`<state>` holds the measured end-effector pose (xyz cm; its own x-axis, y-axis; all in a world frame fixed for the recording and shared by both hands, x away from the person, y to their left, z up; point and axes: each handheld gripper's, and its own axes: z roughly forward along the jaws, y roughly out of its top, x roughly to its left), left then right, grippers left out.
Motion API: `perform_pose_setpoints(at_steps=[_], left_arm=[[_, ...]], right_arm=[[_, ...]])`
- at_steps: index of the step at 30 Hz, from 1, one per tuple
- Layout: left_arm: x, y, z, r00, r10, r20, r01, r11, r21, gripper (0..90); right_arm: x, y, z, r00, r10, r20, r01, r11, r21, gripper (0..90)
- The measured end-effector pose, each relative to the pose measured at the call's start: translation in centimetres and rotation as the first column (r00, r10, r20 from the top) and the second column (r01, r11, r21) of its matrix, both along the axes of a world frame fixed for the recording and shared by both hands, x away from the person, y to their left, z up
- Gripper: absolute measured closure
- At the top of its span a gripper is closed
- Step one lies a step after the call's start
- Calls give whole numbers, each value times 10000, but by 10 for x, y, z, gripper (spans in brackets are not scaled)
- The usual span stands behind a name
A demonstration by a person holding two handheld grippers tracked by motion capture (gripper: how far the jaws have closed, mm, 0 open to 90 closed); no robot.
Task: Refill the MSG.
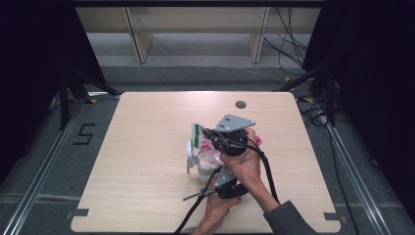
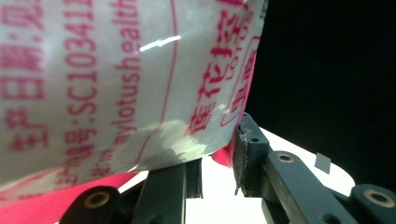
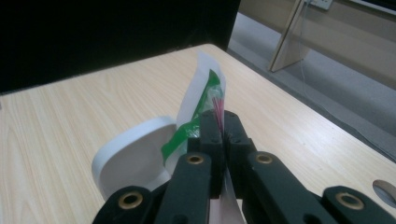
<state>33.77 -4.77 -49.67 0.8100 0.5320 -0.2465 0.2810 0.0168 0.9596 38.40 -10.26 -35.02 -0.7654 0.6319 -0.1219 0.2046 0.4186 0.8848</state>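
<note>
Above the tabletop (image 1: 147, 147) centre, item: printed plastic packet (image 1: 209, 147), right claw (image 3: 219, 122) clamped on its top edge, left claw (image 2: 219, 158) pinching its lower corner over a white container (image 3: 133, 156); pull apart evenly, you risk spillage.

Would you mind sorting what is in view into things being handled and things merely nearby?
In hand:
- printed plastic packet, pinched by the right claw and lying between the left claw's jaws
- white open-lidded container beneath the packet

Just about:
- wooden table with its cable hole
- loose cables on the floor behind
</note>
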Motion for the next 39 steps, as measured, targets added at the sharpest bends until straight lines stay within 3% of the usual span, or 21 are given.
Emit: perform_pose_setpoints(at_steps=[8, 20, 31, 32, 35, 37, 39], left_arm=[[0, 0, 0, 10000, -37, -13, 37, 10000, 35, 750], [0, 0, 0, 10000, -19, 44, 19, 10000, 5, 750], [0, 0, 0, 10000, -17, 38, 17, 10000, 5, 750], [0, 0, 0, 10000, -9, 41, 9, 10000, -11, 750], [0, 0, 0, 10000, -55, 8, 55, 9999, 95, 750], [0, -3, -1, 9999, 119, -68, -120, 9999, -34, 750], [1, 1, 0, 9998, 41, 194, -50, 9988, 485, 750]], right_arm=[[1, -1, 1, 9999, 31, 116, -32, 10000, 78, 899], [0, -1, 2, 9998, 113, -141, -113, 9999, 16, 900], [0, -1, 1, 9999, 124, 10, -124, 9999, -8, 900], [-2, 0, 1, 9999, -11, -169, 13, 10000, 98, 900], [0, -1, 2, 10000, 70, -39, -70, 9999, 94, 900], [-1, 0, 0, 10000, 13, -35, -13, 10000, -12, 900], [-2, 2, -1, 10000, 45, -44, -46, 9999, -145, 900]])
